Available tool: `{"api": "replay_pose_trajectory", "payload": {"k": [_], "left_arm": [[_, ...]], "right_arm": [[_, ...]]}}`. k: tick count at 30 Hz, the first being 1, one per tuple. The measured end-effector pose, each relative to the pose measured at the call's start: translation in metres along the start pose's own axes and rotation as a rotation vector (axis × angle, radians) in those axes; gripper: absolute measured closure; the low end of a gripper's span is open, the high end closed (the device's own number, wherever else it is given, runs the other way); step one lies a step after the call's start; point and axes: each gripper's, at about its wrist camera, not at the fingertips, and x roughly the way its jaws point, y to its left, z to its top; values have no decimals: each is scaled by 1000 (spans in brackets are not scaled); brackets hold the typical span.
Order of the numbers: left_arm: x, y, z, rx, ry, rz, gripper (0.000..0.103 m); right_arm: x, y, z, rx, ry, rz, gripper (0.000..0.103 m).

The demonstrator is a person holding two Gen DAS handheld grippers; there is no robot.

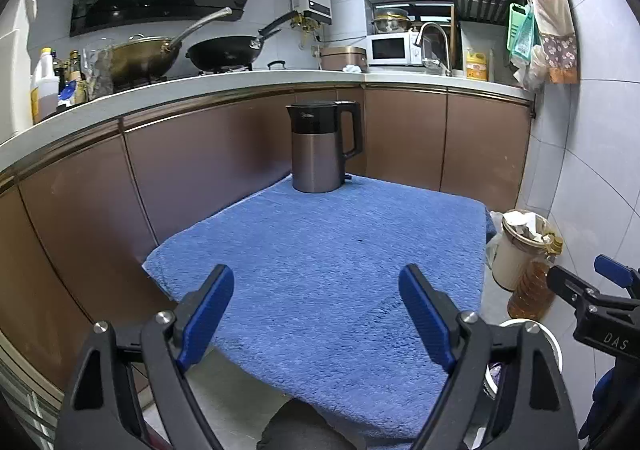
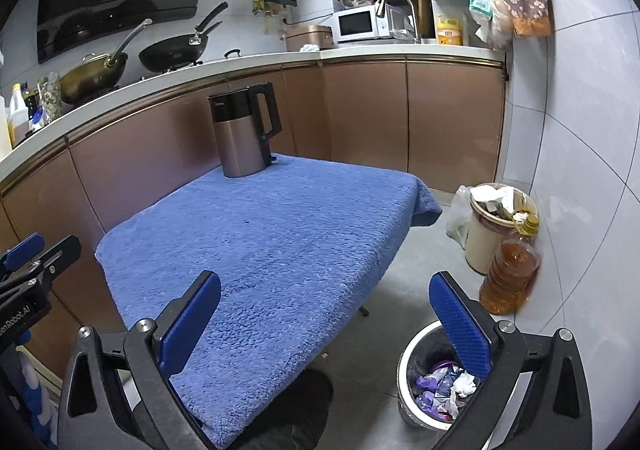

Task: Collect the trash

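both grippers are held apart above the near edge of the blue towel (image 1: 320, 250), and nothing is carried: the jaws of the left gripper (image 1: 316, 314) are spread wide with only towel visible between them, and the jaws of the right gripper (image 2: 326, 322) are spread wide and empty, the white trash bin (image 2: 408, 354) lying below the right-hand finger. the collected trash (image 2: 444, 386), crumpled purple and white scraps, is seen inside that bin on the floor just beside the table. no loose scrap is visible on the towel; only the kettle (image 1: 320, 146) stands on it, at the far edge. the step in hand is judged to be the check after a drop. it is done well if the jaws are kept spread and clear of the bin rim, the towel is scanned from near edge to far, and the floor around the bin is inspected for anything that missed. the kettle is not to be disturbed. counted items: two grippers, one kettle, one towel, two bins (the white one and the beige bin (image 2: 488, 242) by the wall, already full of paper), and one oil bottle (image 2: 510, 274) touching the beige bin.
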Motion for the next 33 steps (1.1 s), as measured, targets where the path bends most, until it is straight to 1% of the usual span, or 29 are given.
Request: {"api": "replay_pose_trajectory", "payload": {"k": [7, 12, 20, 26, 33], "left_arm": [[-15, 8, -2, -14, -16, 31, 19], [-29, 13, -1, -24, -43, 52, 19], [-47, 19, -3, -35, -77, 76, 15], [-62, 21, -7, -47, -118, 122, 15], [-76, 25, -10, -70, -149, 122, 14]], "right_arm": [[-13, 8, -3, -8, -17, -1, 1], [-24, 12, -3, -16, -38, 3, 1], [-38, 18, -6, -23, -63, 12, 1], [-45, 23, -10, -34, -72, 25, 1], [-53, 26, -13, -44, -82, 38, 1]]}}
